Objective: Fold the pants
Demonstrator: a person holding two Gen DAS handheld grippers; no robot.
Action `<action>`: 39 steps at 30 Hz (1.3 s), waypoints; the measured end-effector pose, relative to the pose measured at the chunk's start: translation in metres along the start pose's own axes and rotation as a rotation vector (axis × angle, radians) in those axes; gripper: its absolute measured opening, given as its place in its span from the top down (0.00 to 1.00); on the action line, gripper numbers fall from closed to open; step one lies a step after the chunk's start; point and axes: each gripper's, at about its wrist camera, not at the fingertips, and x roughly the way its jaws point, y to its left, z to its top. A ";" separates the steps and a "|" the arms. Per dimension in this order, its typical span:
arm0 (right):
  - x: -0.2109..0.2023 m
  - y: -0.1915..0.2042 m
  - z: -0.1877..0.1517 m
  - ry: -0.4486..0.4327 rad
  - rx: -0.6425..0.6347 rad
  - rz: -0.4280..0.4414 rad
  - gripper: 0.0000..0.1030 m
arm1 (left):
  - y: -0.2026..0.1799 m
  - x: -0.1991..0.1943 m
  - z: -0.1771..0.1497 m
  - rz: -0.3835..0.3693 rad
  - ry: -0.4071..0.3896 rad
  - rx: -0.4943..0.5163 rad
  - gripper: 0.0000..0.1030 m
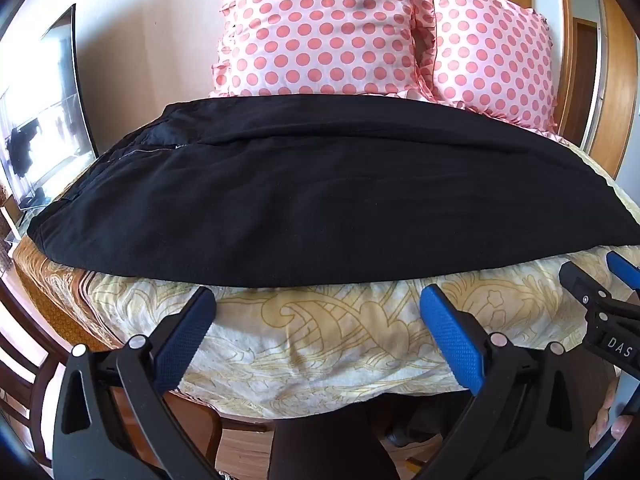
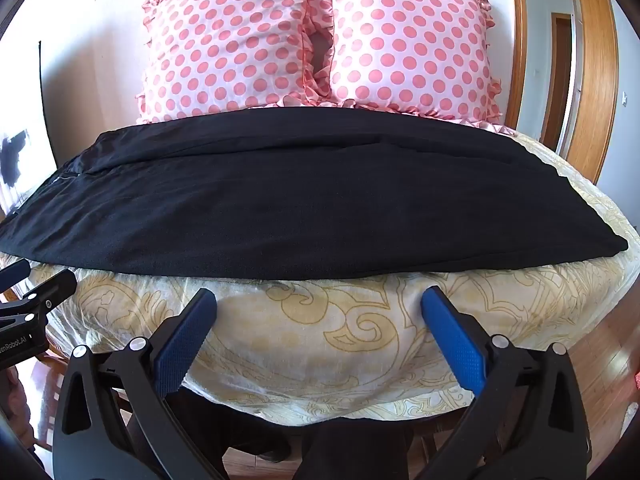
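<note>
Black pants (image 1: 312, 200) lie flat across the bed, folded lengthwise with one leg over the other, waistband and zipper at the left, leg ends at the right. They also show in the right wrist view (image 2: 304, 208). My left gripper (image 1: 318, 304) is open and empty, just short of the pants' near edge. My right gripper (image 2: 320, 304) is open and empty, also just short of the near edge. The right gripper's fingers (image 1: 592, 288) show at the right edge of the left wrist view. The left gripper's fingers (image 2: 36, 292) show at the left edge of the right wrist view.
The bed has a cream and yellow patterned cover (image 1: 328, 340) (image 2: 340, 332). Two pink polka-dot pillows (image 1: 324, 28) (image 2: 408, 48) stand behind the pants. A TV screen (image 1: 44, 108) stands at the left. A wooden door frame (image 2: 592, 72) is at the right. A wooden chair (image 1: 28, 372) is at the lower left.
</note>
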 end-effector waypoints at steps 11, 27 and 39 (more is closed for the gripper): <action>0.000 0.000 0.000 0.005 -0.001 -0.001 0.01 | -0.001 0.000 0.001 0.000 0.001 0.001 0.02; 0.000 0.000 -0.001 0.005 -0.001 -0.001 0.01 | 0.000 -0.003 -0.001 0.001 -0.005 0.002 0.02; 0.000 0.000 -0.001 0.004 -0.002 -0.001 0.01 | 0.000 -0.003 -0.001 0.001 -0.007 0.002 0.02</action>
